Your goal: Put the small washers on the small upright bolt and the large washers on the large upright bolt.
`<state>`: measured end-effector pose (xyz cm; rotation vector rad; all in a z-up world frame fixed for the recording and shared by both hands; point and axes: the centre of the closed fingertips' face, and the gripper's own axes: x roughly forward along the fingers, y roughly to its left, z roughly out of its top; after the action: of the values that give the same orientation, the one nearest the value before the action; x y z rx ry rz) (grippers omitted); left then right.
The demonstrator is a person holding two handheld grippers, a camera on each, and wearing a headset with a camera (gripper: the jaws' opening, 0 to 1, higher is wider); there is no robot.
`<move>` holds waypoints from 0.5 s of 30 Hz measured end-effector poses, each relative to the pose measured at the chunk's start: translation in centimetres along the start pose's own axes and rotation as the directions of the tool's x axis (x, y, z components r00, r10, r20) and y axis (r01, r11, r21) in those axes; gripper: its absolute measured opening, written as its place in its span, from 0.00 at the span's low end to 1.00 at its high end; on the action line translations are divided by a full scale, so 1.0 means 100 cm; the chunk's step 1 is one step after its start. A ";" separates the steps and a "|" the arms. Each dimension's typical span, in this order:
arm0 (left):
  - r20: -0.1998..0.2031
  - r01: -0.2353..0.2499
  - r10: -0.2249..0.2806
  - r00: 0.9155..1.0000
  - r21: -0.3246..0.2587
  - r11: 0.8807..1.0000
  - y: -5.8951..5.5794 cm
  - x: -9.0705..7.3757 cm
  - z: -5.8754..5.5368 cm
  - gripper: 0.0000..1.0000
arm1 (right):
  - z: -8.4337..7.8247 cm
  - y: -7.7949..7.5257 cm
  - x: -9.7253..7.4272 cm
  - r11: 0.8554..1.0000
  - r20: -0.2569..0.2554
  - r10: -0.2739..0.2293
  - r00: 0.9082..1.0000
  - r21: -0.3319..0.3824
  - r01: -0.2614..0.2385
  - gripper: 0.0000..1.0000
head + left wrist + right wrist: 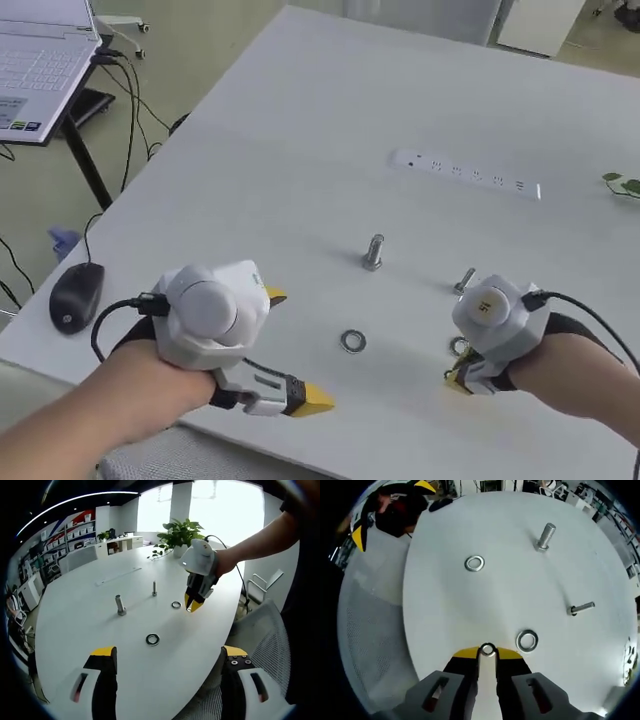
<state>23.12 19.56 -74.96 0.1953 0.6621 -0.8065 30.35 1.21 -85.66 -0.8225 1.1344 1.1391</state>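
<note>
The step in hand is the pickup of one washer. The right hand-held gripper point(488, 654) has its jaws pressed together on a washer point(487, 649), pinched edge-on right at the yellow tips. It looks smaller than the other two rings, so it is probably a small washer, though the fisheye view makes size hard to judge. The tips sit low over the table point(300, 120), and I cannot tell whether the washer has cleared the surface.

Just beside those tips a second washer point(527, 640) lies flat on the table. A third washer point(352, 341) lies flat farther towards the left hand-held gripper point(169, 652), whose jaws are spread wide with nothing between them; it hovers at the near edge of the table.

Both bolts stand bare, with no washer on either. The small upright bolt point(581, 608) is the nearer one to the right hand-held gripper, and the large upright bolt point(545, 536) stands farther off, well apart from it.

If the pinched washer is indeed small, the next move calls for lifting it, carrying it to the small upright bolt and turning it flat. Its hole then has to be centred over the bolt's tip before the jaws let go, since a small misalignment would likely leave it perched or send it off the side.
</note>
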 end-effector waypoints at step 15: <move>-0.043 -0.010 0.010 0.999 0.000 1.000 0.001 0.015 0.003 0.86 | -0.007 -0.047 -0.023 0.997 0.042 -0.034 0.999 0.066 0.031 0.12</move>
<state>24.08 18.59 -75.64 0.2159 0.7017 -0.7947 34.67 -1.24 -83.88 -0.7599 1.1137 1.0822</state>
